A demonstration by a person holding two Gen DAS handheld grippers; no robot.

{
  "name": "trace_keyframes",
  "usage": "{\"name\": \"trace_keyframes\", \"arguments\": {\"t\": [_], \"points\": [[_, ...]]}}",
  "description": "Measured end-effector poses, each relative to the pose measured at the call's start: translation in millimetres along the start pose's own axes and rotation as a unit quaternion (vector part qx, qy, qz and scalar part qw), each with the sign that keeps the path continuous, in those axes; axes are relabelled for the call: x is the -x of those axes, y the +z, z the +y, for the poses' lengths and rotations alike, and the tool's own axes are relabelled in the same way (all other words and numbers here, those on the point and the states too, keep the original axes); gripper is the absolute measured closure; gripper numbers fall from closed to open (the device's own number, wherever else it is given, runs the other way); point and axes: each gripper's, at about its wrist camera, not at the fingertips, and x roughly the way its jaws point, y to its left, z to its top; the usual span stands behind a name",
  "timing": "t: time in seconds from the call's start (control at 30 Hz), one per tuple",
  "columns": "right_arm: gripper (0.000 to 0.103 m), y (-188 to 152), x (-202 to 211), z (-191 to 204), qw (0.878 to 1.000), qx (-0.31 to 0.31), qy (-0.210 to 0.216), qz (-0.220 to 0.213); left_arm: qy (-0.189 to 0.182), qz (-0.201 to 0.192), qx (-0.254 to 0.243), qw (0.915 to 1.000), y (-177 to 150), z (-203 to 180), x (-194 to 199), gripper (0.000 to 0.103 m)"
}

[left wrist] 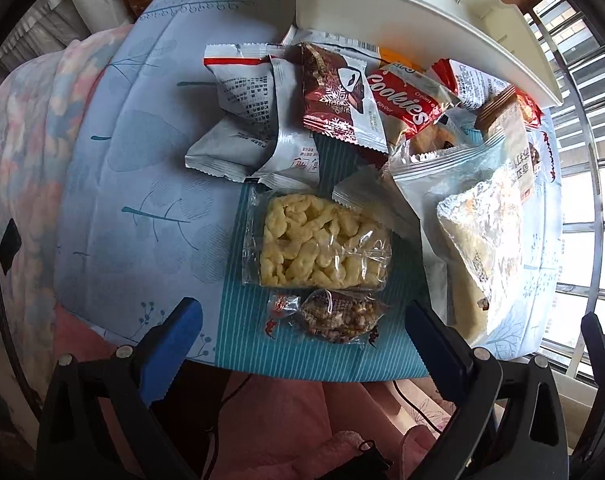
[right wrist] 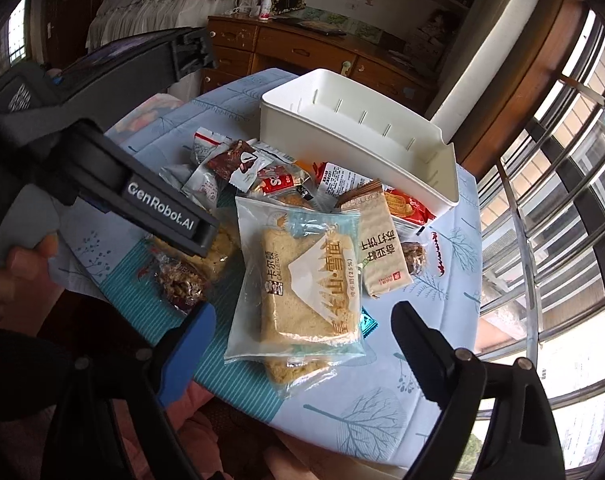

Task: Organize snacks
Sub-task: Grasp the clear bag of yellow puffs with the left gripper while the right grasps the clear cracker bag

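Observation:
A heap of wrapped snacks lies on a small table beside a white bin point(right wrist: 382, 128). My left gripper point(left wrist: 302, 322) stands open, pointing down, its fingers on either side of a small clear-wrapped nut bar point(left wrist: 334, 316), without touching it. Just beyond lies a clear pack of yellow puffed rice point(left wrist: 322, 248). My right gripper point(right wrist: 304, 322) is open over the near end of a large bread bag point(right wrist: 302, 276), its fingers to either side, apart from it. The left gripper's body point(right wrist: 142, 200) crosses the right wrist view. A red cookies pack point(left wrist: 398, 100) lies further back.
The table's blue leaf-patterned cloth point(left wrist: 150, 152) has a teal striped mat point(left wrist: 314, 352) under the near snacks. The white bin point(left wrist: 402, 12) stands empty at the far side. A window grille point(right wrist: 542, 208) is to the right, a wooden dresser point(right wrist: 302, 52) behind. Pink bedding point(left wrist: 302, 432) lies below the table edge.

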Motion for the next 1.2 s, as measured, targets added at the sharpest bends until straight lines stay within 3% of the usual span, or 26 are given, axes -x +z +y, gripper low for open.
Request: {"name": "trace_keyframes", "arguments": {"t": [0.23,0.5,0.67,0.73,0.9,1.03,1.2], "points": [[0.016,-3.0,-38.2,19.6,0.998,0.060,-0.021,0.027,0.003,0.057,-0.017,0.9982,30.1,-7.9,-30.7,0.002],[0.020,-4.3,-74.3,27.5,0.995,0.071,-0.036,0.064,0.006,0.105,-0.030,0.9940,56.0,-18.3,-57.4,0.002],[0.021,-3.5,-88.8,29.1,0.994,0.067,-0.042,0.080,0.004,0.127,-0.043,0.9909,90.4,-22.7,-71.2,0.002],[0.027,-2.8,-94.5,28.2,0.993,0.066,-0.046,0.087,0.004,0.135,-0.048,0.9896,98.0,-25.5,-75.4,0.002],[0.029,0.2,-102.0,26.3,0.992,0.064,-0.056,0.091,-0.001,0.162,-0.040,0.9860,115.1,-27.9,-92.8,0.002],[0.043,0.7,-98.5,23.9,0.993,0.060,-0.066,0.082,0.000,0.162,-0.035,0.9862,126.1,-30.4,-98.2,0.003],[0.055,3.4,-94.9,20.9,0.993,0.062,-0.071,0.075,-0.003,0.154,-0.019,0.9879,134.7,-29.6,-99.5,0.010]]}}
